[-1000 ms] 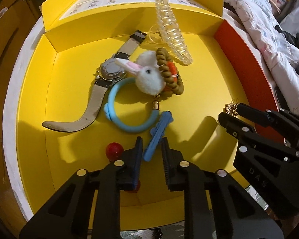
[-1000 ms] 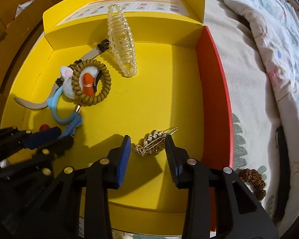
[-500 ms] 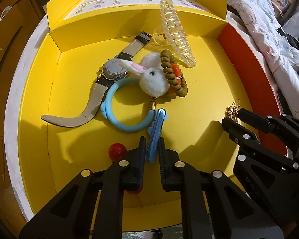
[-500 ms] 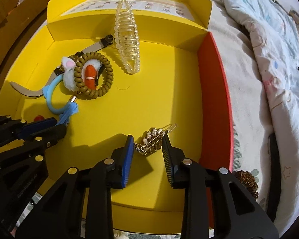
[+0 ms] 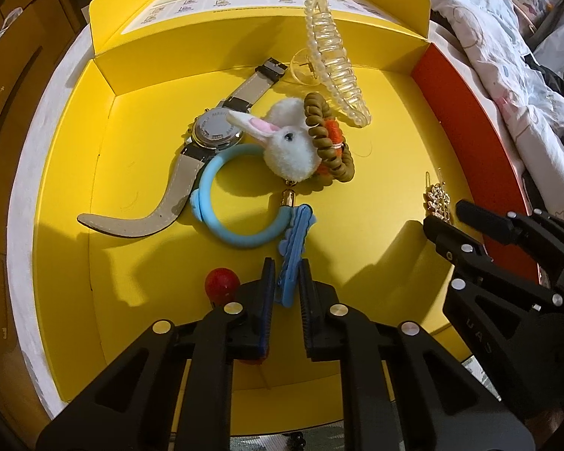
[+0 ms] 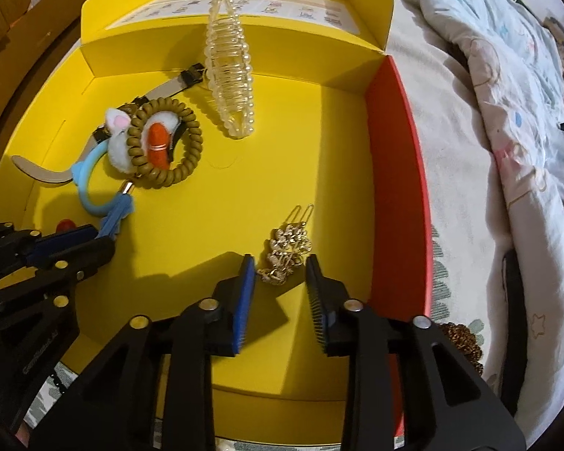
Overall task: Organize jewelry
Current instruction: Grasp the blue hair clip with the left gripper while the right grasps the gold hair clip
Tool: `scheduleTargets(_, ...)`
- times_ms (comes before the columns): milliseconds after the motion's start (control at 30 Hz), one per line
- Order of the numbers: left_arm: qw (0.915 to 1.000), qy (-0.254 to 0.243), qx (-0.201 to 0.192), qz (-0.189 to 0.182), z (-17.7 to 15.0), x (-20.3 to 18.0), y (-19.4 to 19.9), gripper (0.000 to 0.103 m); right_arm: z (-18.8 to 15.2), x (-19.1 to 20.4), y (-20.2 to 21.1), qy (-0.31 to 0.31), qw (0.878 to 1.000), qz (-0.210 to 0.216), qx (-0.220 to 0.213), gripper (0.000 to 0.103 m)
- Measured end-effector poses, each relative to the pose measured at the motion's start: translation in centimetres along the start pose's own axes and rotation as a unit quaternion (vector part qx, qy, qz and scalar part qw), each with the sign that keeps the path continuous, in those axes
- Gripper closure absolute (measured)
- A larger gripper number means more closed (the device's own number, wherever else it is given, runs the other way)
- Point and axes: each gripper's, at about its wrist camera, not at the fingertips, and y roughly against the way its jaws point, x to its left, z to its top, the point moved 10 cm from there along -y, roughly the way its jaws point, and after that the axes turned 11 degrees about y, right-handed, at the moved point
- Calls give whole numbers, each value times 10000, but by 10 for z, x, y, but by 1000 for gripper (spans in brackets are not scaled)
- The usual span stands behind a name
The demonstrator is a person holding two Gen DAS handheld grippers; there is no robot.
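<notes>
A yellow box holds the jewelry. My left gripper is shut on a blue hair clip near the box's front; in the right wrist view the left gripper sits at the left edge with the blue clip sticking out of it. My right gripper straddles a gold rhinestone hair clip that lies on the box floor. Its jaws are opening and the pads stand clear of the clip. In the left wrist view the right gripper is beside the gold clip.
A watch, a white bunny hair tie, a brown spiral hair tie, a blue ring, a pearl claw clip and a red bead lie in the box. A red box wall and bedding are to the right.
The left jaws closed onto the blue clip. The right jaws narrowed around the gold clip, then widened again, and the gold clip now lies turned more lengthwise between them.
</notes>
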Motion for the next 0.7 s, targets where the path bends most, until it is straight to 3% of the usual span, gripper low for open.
scheduleTargets(300,10000,-2,-4,11,0,-2,0,90,9,-4,-5,-20,10000,1,-83,55)
scheduleTargets(400,10000,18,-2,-1,0,-1,-1,90,8,5,-4,6,9997,227,-74,77)
scheduleTargets(700,9999,87,18,-85,0,0,1,90,6,6,-1,-97,9993,349,-60,81)
